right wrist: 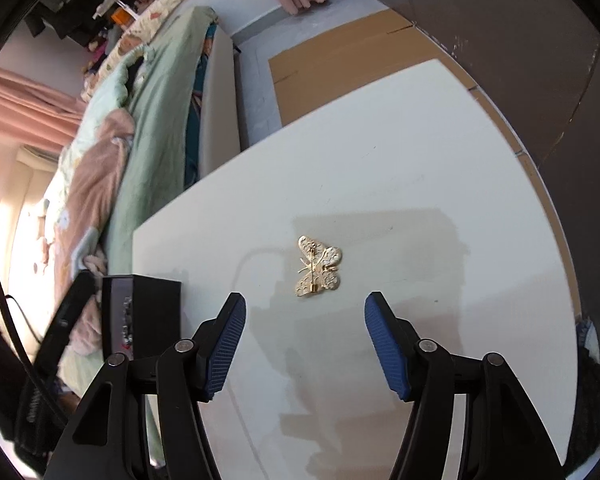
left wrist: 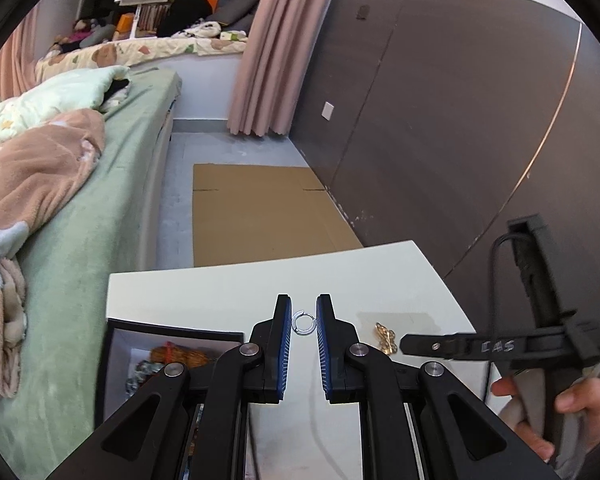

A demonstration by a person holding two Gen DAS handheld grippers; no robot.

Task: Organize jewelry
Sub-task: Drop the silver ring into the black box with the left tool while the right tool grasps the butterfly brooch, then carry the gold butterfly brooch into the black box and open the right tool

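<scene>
My left gripper (left wrist: 303,312) is shut on a small silver hoop earring (left wrist: 302,323), pinched between its blue pads above the white table (left wrist: 236,284). To the left, below it, is an open black jewelry box (left wrist: 172,334) holding orange beads and silver pieces. A gold butterfly brooch (left wrist: 387,339) lies on the table to the right. In the right wrist view, my right gripper (right wrist: 305,300) hovers open just short of the brooch (right wrist: 319,266), with nothing between its fingers. The box (right wrist: 140,312) stands at the table's left edge.
A bed with a green sheet (left wrist: 112,208) and rumpled blankets runs along the table's left side. Flat cardboard (left wrist: 260,212) lies on the floor beyond the table, beside a dark wall panel (left wrist: 440,120). A hand (left wrist: 572,408) holds the right gripper's handle.
</scene>
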